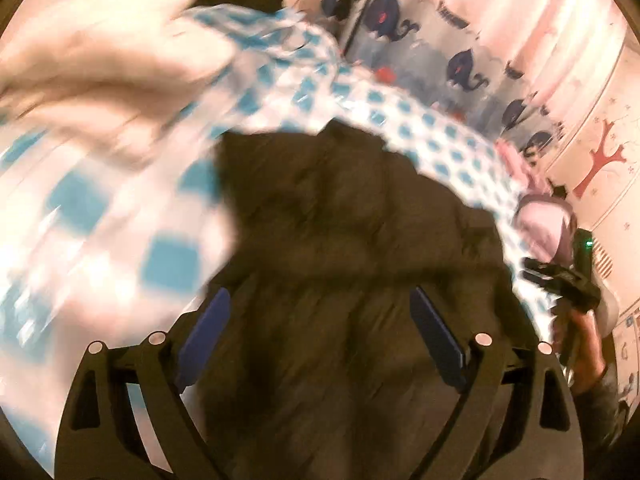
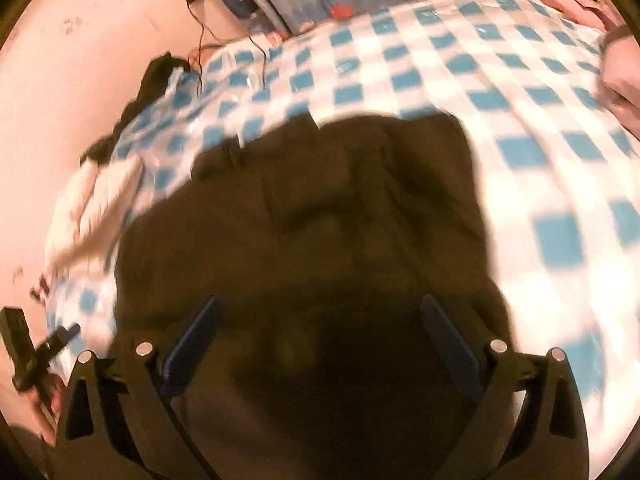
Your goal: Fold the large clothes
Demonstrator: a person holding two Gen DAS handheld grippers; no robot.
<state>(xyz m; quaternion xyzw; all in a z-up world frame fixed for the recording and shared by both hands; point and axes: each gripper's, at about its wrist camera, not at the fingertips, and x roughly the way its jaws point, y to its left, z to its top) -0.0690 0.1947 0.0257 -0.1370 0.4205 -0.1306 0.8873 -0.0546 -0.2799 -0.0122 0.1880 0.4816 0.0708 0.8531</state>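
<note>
Both grippers, left gripper (image 1: 320, 334) and right gripper (image 2: 320, 344), gape (empty) over dark garment (image 1: 340, 220).

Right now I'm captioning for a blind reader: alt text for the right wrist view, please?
A dark brown garment lies spread on a blue-and-white checked sheet, seen between the open right gripper fingers, which hold nothing. The picture is motion-blurred.

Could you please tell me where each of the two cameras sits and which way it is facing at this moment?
Left wrist: on the left gripper, angled down over the dark garment on the blue-checked bedsheet; open blue fingers show, the right gripper at its edge.
Right wrist: on the right gripper, angled down at that garment; open fingers show, the left gripper at its edge.
Shared: garment, bedsheet, whale-print fabric.
</note>
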